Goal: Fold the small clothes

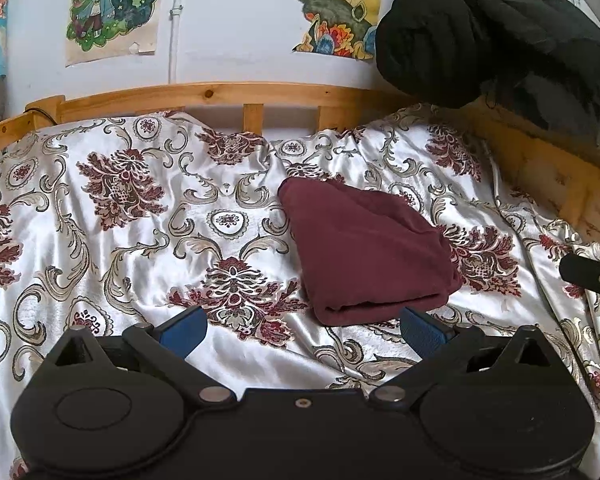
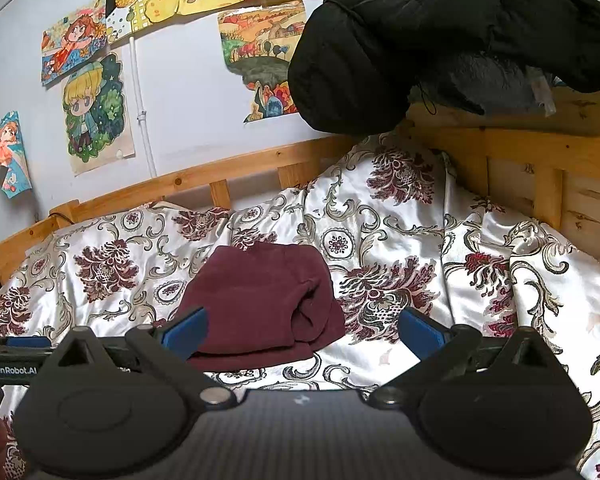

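Maroon garment (image 1: pixel 364 248), folded, on patterned bedspread (image 1: pixel 112 240). Left gripper (image 1: pixel 303 330) and right gripper (image 2: pixel 302 332) wide, empty. Risk: snagging slippery spread, undoing fold.

Bedroom: wooden bed frame (image 1: pixel 204 94) (cartoon drawings (image 2: pixel 96 114) on wall).

Wall: pale bluish-white wall (image 1: pixel 228 20); thin white conduit (image 2: pixel 142 112) runs vertically, clipped to it.
Wall decor: colourful cartoon drawings (image 2: pixel 96 112) on paper, some corners curling.
Bed frame: light pine rail (image 1: pixel 204 94) with short slats, continuing along the right side.
Bed cover: glossy white spread (image 1: pixel 112 236) with maroon floral and grey scroll pattern, wrinkled.
Upper right: dark quilted jacket (image 2: pixel 440 28) draped over frame.
Light: soft, even daylight.
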The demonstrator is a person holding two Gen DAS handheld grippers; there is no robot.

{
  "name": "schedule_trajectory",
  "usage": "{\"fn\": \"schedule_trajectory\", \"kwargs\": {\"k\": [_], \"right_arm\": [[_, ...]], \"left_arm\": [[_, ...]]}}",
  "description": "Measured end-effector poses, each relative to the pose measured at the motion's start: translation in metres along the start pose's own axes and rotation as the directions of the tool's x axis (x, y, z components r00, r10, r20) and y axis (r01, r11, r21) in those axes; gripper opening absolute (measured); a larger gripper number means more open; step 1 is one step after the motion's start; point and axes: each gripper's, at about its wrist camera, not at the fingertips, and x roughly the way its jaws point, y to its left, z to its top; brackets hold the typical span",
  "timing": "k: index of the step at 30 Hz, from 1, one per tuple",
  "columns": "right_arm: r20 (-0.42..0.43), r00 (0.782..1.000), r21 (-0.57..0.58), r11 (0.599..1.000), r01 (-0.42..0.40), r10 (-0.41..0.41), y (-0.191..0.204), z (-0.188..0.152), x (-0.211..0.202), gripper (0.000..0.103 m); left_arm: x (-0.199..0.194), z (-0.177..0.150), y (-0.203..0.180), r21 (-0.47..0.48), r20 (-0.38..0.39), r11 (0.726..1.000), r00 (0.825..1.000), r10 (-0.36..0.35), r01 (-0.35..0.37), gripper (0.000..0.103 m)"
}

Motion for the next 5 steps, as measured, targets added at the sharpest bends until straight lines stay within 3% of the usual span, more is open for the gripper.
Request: {"fn": "schedule_trajectory", "kwargs": {"k": [5], "right_arm": [[-0.002,1.0,-0.001,1.0,0.0,0.0,-0.0001,-0.0005,-0.0001,0.103]], "left_arm": [[-0.0007,0.0008,-0.0014,0.013,0.008,1.0,1.0,0.016,-0.016,0.102]]}}
